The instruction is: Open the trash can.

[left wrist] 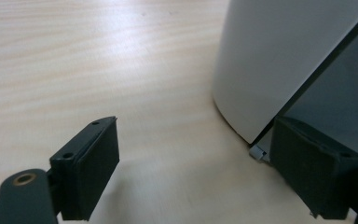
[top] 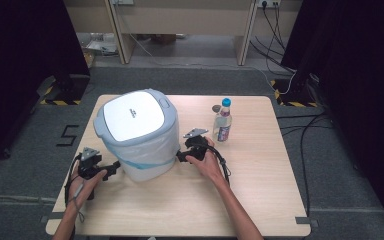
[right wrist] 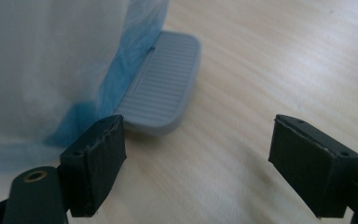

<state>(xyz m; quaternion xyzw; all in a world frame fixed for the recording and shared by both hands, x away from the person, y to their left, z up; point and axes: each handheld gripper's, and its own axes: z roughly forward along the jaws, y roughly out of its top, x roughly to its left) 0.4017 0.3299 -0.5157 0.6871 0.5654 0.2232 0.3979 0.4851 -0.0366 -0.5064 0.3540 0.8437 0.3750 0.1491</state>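
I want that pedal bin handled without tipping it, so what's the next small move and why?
Probably ease the right gripper forward and down onto the grey foot pedal. Its jaws are open with nothing between them, and the pedal lies just ahead at the bin's base.

High view: fixed above the near edge of the light wooden desk, facing forward and down, far enough to take in the whole top. Left gripper view: low over the wood, very close, looking along the left tongs at the base of the white lidded pedal bin with its blue-edged liner, at 1 o'clock. Right gripper view: equally low and close, along the right tongs, same bin at 10 o'clock, its grey ribbed pedal at 11. Shared by all three: bin and desk top.
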